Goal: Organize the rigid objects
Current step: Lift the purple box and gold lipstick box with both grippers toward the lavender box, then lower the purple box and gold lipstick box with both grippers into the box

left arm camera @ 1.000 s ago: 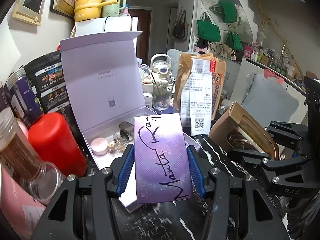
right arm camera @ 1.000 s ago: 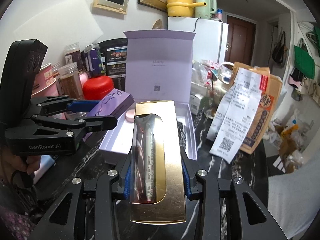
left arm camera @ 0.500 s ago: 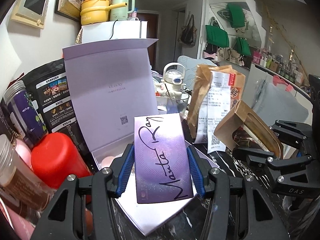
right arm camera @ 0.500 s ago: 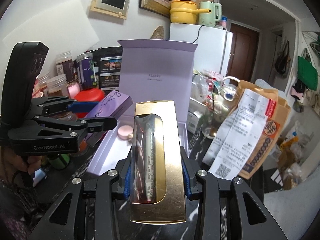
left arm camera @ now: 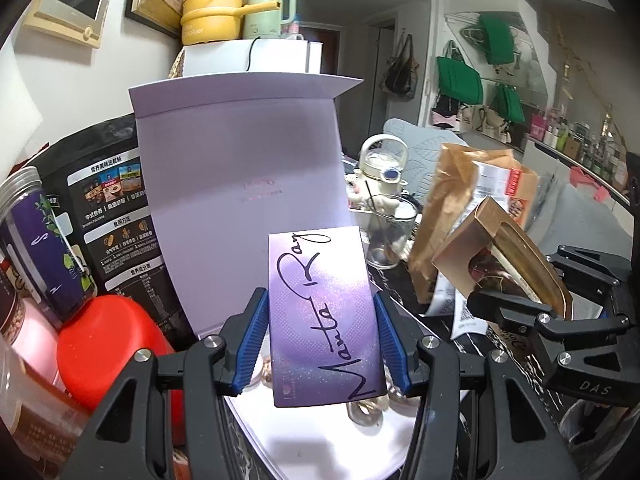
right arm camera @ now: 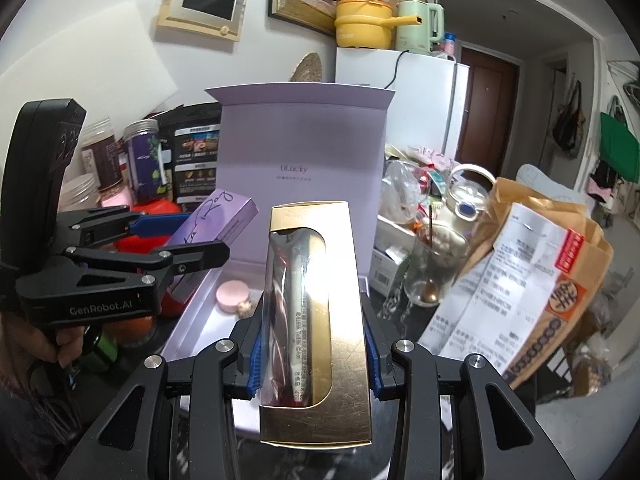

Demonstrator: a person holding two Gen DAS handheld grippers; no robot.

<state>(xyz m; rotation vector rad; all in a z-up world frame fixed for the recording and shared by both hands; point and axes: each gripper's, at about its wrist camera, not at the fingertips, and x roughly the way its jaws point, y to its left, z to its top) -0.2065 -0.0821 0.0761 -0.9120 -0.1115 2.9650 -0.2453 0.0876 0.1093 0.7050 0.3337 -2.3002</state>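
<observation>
The left gripper [left arm camera: 322, 340] was clamped on a purple box [left arm camera: 324, 320], its blue pads [left arm camera: 252, 340] pressed against the box's two long sides, so that the box stood upright with its script lettering facing the camera. Just below it lay the white tray [left arm camera: 340, 444] of an open lilac gift box, where a few small metallic trinkets [left arm camera: 366, 412] showed under the purple box's lower edge. The gift box's lid [left arm camera: 240, 184] stood raised behind. To the left were a red canister [left arm camera: 108, 352] and a purple jar [left arm camera: 38, 240]; to the right, the right gripper [left arm camera: 516, 300] was seen from the side. In the right wrist view that gripper [right arm camera: 314, 344] was closed on a gold box [right arm camera: 344, 320] with a clear window showing a pen, held upright above the tray's near end. A pink disc [right arm camera: 232, 297] lay in the tray [right arm camera: 196, 320]. A brown bag [right arm camera: 560, 280] with receipts stood to the right.
</observation>
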